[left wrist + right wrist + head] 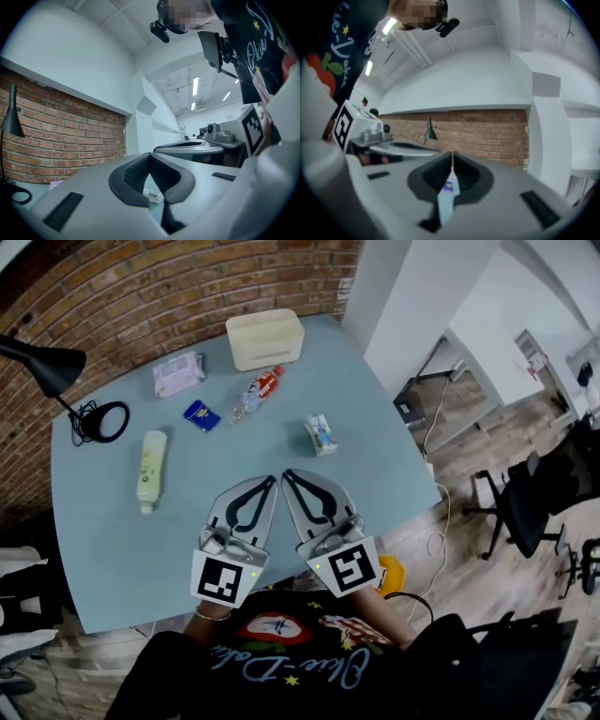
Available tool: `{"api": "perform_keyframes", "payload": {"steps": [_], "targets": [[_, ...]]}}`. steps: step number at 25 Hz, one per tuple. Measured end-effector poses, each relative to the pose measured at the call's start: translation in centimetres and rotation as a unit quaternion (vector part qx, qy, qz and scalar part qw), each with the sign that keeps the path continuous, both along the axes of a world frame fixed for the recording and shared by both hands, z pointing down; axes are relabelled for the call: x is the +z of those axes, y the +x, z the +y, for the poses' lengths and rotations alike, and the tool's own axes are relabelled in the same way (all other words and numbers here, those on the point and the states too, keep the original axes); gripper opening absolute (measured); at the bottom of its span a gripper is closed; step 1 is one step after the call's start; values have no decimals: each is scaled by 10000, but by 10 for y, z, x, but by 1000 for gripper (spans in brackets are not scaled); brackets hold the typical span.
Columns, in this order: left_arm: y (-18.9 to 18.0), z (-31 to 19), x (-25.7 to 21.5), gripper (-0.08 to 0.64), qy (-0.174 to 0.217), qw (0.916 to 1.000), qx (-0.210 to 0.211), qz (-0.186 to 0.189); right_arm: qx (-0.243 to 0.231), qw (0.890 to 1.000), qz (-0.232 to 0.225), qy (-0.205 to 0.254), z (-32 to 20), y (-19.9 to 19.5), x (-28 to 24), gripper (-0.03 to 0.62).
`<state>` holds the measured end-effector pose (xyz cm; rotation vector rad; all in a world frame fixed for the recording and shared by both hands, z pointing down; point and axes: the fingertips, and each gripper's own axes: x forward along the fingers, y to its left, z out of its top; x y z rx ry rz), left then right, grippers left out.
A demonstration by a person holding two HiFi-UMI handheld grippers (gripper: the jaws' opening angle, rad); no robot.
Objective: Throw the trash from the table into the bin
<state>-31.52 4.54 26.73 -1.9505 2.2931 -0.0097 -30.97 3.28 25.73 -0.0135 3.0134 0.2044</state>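
The grey-blue table spreads ahead of both grippers, and its near edge is hidden under the person's dark shirt. A beige box stands far ahead at the table's back edge. The black lamp is far off to the left of the left gripper and is cut by the frame edge.

The left gripper's jaws are closed tip to tip with nothing in them. So are the jaws of the right gripper, just beside it. The two noses nearly touch.

The trash lies loose on the table:
- A pale squeeze bottle lies ahead and to the left.
- A clear bottle with a red label lies straight ahead.
- A purple packet lies beyond the clear bottle, to the left.
- A crumpled wrapper lies near the right gripper, ahead and to its right.
- A small blue packet lies between the two bottles.

In the left gripper view only a scrap of the wrapper shows through the loop of the jaws. In the right gripper view a blue speck shows there, too blurred to name.
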Motion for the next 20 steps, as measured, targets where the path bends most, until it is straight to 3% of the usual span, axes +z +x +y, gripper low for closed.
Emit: {"api": "perform_keyframes", "payload": {"steps": [12, 20], "targets": [[-22, -34, 8, 11, -48, 9990, -422, 124, -331, 9985, 349, -261, -42, -24, 20, 11], [-36, -57, 14, 11, -96, 9991, -391, 165, -120, 9970, 686, -352, -74, -37, 40, 12]]}}
